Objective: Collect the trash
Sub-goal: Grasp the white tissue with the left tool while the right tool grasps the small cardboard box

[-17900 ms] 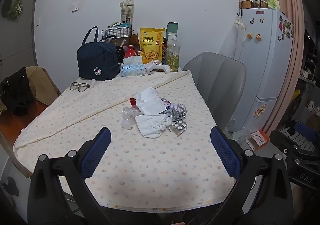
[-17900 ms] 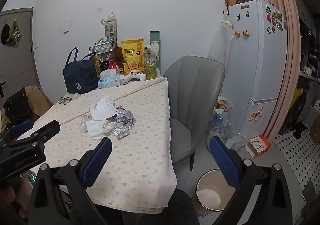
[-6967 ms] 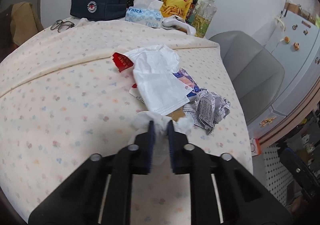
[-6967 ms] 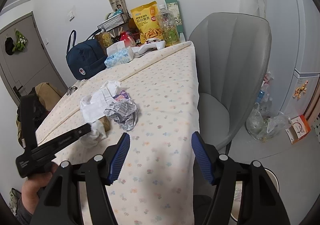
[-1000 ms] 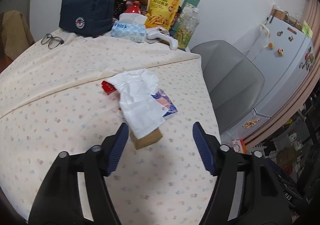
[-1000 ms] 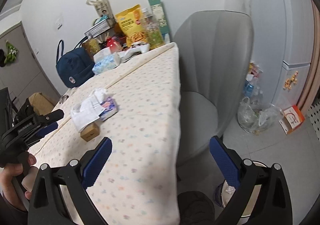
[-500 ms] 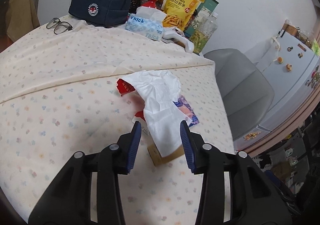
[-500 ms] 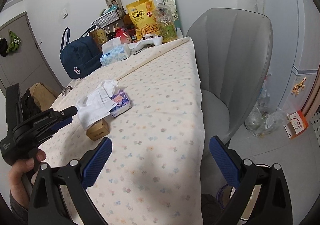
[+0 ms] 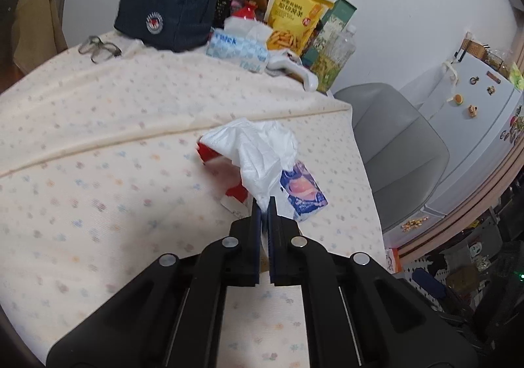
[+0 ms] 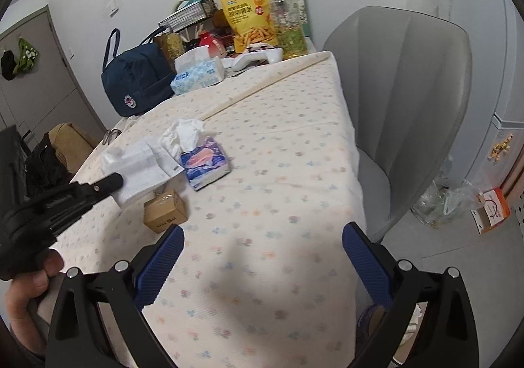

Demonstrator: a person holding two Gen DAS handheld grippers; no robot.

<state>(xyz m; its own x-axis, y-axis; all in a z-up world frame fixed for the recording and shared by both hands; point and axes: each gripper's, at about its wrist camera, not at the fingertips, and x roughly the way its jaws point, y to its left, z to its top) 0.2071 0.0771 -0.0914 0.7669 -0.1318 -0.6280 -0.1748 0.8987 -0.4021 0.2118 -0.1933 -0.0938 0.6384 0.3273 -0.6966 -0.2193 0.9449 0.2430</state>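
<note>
My left gripper [image 9: 264, 208] is shut on the near edge of a white paper towel [image 9: 258, 152] in the trash pile at the table's middle; it also shows from the side in the right wrist view [image 10: 113, 179], on the towel [image 10: 144, 168]. Under the towel lie a red wrapper [image 9: 209, 155] and a blue-purple tissue pack [image 9: 303, 191], also seen in the right wrist view [image 10: 204, 163]. A small brown cardboard box [image 10: 165, 211] sits beside them. My right gripper [image 10: 262, 256] is open and empty above the table's near right part.
A navy bag [image 9: 170, 4], tissue box [image 9: 237, 48], yellow snack bag [image 9: 294, 21], bottle and white controller [image 9: 291, 68] stand at the far edge. Glasses [image 9: 98, 47] lie far left. A grey chair [image 10: 402, 99] stands right of the table [image 10: 262, 204]; a fridge beyond.
My left gripper has moved down and closed on the white paper towel. My right gripper has come in closer over the table and stays open.
</note>
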